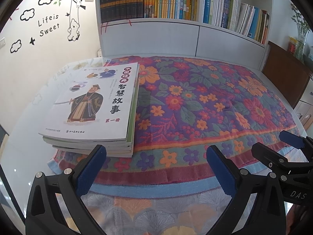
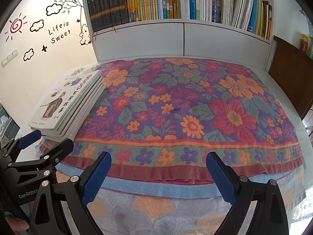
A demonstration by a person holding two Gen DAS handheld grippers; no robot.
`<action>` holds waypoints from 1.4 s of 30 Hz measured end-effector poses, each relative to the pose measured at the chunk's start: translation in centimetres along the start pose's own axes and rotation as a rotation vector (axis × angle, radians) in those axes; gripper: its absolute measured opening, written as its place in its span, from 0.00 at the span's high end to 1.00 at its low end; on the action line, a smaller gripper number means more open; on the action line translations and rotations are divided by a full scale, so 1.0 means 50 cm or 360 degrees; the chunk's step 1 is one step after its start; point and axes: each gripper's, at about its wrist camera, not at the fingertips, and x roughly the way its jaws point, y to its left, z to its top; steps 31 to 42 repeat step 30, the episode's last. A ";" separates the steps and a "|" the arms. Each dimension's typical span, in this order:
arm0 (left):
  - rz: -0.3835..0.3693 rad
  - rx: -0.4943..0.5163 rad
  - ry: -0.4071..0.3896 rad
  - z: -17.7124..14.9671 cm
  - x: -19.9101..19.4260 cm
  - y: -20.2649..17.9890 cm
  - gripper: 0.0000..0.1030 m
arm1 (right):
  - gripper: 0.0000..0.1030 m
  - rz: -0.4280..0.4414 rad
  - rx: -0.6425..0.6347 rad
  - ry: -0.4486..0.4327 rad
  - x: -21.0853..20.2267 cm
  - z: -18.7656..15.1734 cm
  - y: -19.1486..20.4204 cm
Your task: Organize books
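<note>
Book stack (image 1: 92,107) lies squared at the left edge of the floral cloth (image 1: 195,101) on the surface, spines aligned, presumably gathered for shelving in the bookcase (image 1: 195,22) behind. Left tongs (image 1: 156,168) and right tongs (image 2: 158,172) both spread wide, holding nothing, hovering near the cloth's front edge.

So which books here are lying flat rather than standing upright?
The stack of books at the floral towel's left edge lies flat, covers up; the shelf books behind all stand upright or lean.
</note>
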 end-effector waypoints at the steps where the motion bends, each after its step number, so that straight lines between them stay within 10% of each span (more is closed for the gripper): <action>1: -0.0001 0.0000 0.0001 0.000 0.001 0.000 0.01 | 0.06 -0.0002 0.0002 0.0001 0.000 0.000 0.000; 42: 0.0026 0.0043 0.0029 0.001 0.026 -0.025 0.01 | 0.06 -0.0047 0.0008 0.0052 0.024 -0.007 -0.013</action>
